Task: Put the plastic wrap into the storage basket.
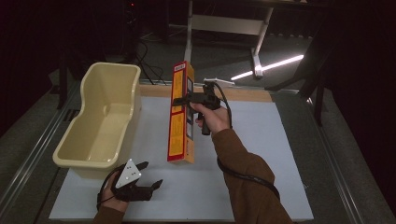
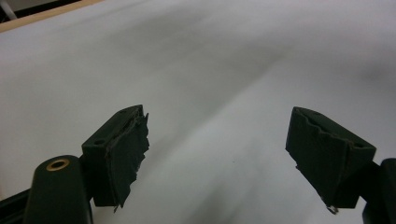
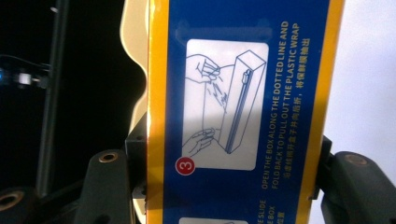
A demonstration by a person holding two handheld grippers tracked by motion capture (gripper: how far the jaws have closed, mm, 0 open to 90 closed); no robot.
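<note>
One plastic-wrap box (image 1: 181, 112), long, yellow and blue, at the middle of the table. One cream plastic tub (image 1: 103, 119), at the left. One white mat (image 1: 261, 154) across the tabletop. Two grippers: left gripper (image 1: 150, 176) at the near left, right gripper (image 1: 180, 100) at the centre. Two hands, one per gripper. One numbered instruction panel (image 3: 224, 105) fully legible on the box's blue face, possibly a second just below, cut off. Two pale table legs (image 1: 224, 35) far behind.
</note>
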